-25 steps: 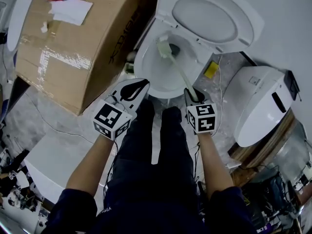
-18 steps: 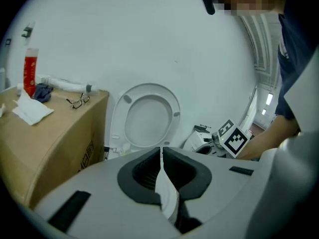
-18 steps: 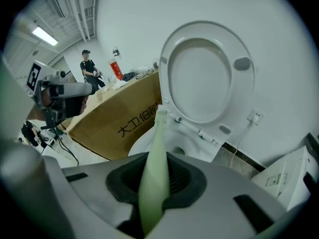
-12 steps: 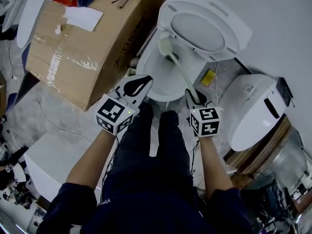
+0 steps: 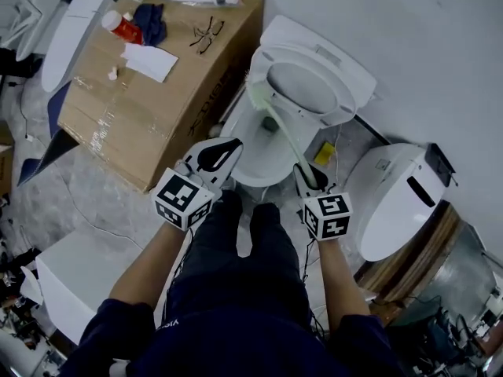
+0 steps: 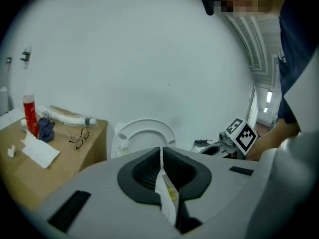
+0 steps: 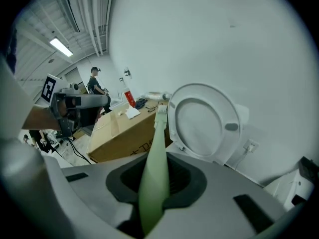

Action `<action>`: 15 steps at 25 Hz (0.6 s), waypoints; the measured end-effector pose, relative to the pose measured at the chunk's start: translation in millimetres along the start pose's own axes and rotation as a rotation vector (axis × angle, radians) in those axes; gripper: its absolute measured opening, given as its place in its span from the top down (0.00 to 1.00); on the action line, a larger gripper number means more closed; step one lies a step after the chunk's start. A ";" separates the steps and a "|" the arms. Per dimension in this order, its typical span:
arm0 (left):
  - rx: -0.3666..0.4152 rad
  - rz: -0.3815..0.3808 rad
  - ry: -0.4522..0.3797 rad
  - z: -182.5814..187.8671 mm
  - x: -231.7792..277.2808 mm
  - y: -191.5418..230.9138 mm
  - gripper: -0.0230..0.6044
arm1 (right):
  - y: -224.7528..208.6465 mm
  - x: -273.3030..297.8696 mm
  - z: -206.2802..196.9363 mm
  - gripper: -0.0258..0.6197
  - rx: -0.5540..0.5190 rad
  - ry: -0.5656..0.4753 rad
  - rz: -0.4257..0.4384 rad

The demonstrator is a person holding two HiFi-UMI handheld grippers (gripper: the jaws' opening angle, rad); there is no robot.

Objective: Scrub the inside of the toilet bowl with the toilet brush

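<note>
The white toilet (image 5: 263, 157) stands straight ahead with its lid (image 5: 308, 91) raised. My right gripper (image 5: 305, 171) is shut on the pale green handle of the toilet brush (image 5: 279, 128). The brush head (image 5: 255, 93) is up in the air beside the lid's left edge, above the bowl. In the right gripper view the handle (image 7: 152, 173) runs out between the jaws to the bristles (image 7: 160, 108), next to the lid (image 7: 202, 123). My left gripper (image 5: 229, 148) hovers by the bowl's near left rim, shut on a thin white packet (image 6: 167, 198) with a yellow spot.
A big cardboard box (image 5: 157, 93) stands left of the toilet, bearing a red bottle (image 5: 126, 28), glasses (image 5: 206, 31), a blue cloth and paper. A second white toilet (image 5: 397, 203) lies to the right. A yellow item (image 5: 324, 152) and cables lie on the floor. My legs fill the foreground.
The brush head has risen out of the bowl to beside the raised lid. Both grippers kept their grip, and the view has tilted up toward the wall.
</note>
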State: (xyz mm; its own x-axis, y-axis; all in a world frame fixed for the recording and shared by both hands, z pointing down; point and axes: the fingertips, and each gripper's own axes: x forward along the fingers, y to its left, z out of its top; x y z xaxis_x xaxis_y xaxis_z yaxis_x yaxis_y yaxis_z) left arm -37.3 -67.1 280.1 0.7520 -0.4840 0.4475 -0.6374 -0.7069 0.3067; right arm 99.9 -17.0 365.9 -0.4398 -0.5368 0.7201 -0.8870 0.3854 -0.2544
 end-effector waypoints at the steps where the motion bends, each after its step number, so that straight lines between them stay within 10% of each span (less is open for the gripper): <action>1: 0.006 0.000 -0.006 4.2 -3.3 -2.9 0.90 | 1.0 -5.1 5.4 0.86 -0.004 -0.010 0.002; 15: 0.083 0.025 -0.080 60.3 -51.1 -25.2 0.90 | 18.5 -66.3 56.5 0.86 -0.040 -0.127 0.014</action>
State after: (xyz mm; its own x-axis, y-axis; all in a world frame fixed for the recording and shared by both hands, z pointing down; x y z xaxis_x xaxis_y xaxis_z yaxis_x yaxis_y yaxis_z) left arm -49.5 -55.7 198.9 0.7490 -0.5394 0.3847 -0.6427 -0.7326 0.2241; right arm 104.7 -16.7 277.0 -0.4687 -0.6205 0.6287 -0.8753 0.4219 -0.2362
